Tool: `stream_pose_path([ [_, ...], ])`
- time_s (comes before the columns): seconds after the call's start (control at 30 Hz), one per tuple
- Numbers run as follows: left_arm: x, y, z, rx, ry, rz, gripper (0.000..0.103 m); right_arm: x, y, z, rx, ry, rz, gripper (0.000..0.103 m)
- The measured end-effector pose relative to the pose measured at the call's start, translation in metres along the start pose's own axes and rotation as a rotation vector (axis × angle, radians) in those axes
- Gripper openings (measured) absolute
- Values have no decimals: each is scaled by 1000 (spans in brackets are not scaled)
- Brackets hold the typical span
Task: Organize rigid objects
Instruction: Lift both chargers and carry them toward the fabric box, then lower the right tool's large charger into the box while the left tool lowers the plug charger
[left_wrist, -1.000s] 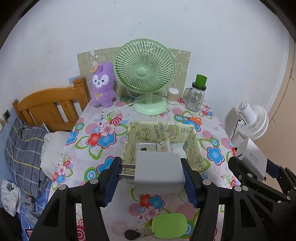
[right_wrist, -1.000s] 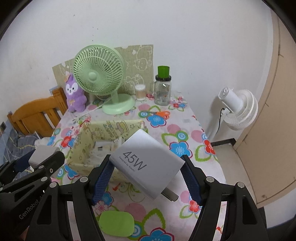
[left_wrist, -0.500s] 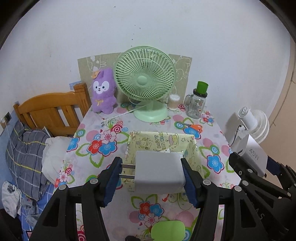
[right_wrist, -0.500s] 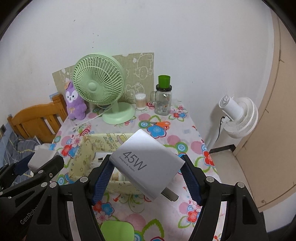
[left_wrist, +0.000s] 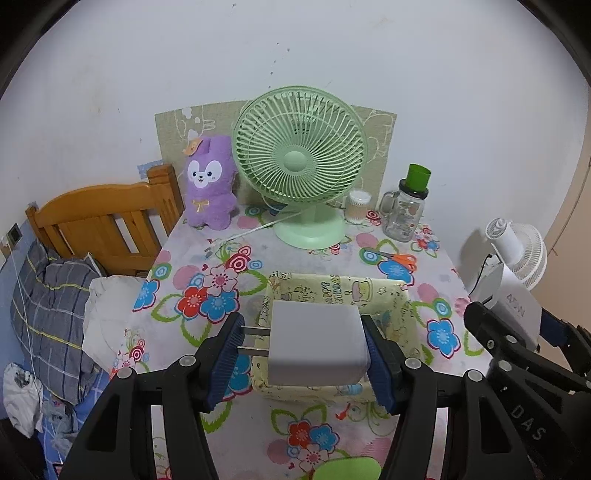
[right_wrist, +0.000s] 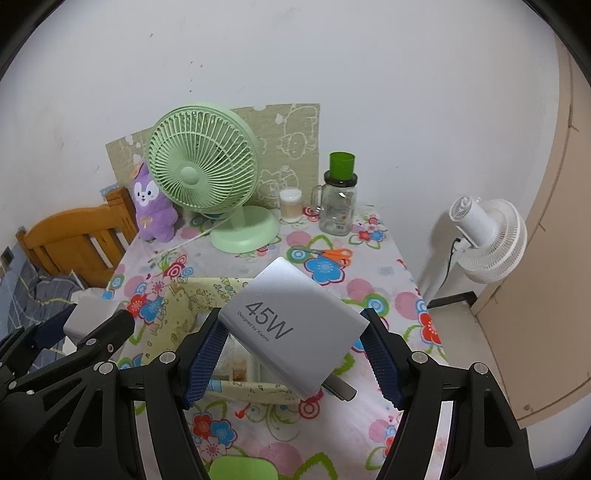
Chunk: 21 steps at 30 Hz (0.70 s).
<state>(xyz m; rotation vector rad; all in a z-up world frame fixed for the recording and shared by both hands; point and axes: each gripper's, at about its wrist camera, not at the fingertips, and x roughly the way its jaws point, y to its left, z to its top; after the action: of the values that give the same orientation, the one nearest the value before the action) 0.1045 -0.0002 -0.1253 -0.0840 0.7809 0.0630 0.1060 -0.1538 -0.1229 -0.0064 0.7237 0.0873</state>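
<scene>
Holding two chargers above the yellow box

Left gripper (left_wrist: 303, 354) has its jaws pinching a plain white charger (left_wrist: 317, 347), prongs poking out to the left against the blue pad. It hangs over the near edge of the yellow patterned box (left_wrist: 388, 295), which sits mid-worktop on the flowered cloth (left_wrist: 207, 266).

Over on the right, the right gripper (right_wrist: 293, 354) clamps its jaws on a silvery charger marked 45W (right_wrist: 291, 328), tilted, its plug pointing down to the near right. That one also hovers above the box (right_wrist: 184, 314), and a few small items lie inside, too unclear to name.

Far side of the worktop: a green desk fan (left_wrist: 301, 162), a purple plush toy (left_wrist: 210, 184) to its left, a glass jar with a green cup on top (left_wrist: 406, 210) to its right, and orange-handled scissors (left_wrist: 400, 258) just nearer than the jar. A white floor fan (right_wrist: 487, 236) stands off the right edge.
</scene>
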Motion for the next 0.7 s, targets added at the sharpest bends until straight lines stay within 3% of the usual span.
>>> stream_pose_path([
  [0.7,82,0,-7,63,80,27,64,90,6,-9,-52,146,28,75],
])
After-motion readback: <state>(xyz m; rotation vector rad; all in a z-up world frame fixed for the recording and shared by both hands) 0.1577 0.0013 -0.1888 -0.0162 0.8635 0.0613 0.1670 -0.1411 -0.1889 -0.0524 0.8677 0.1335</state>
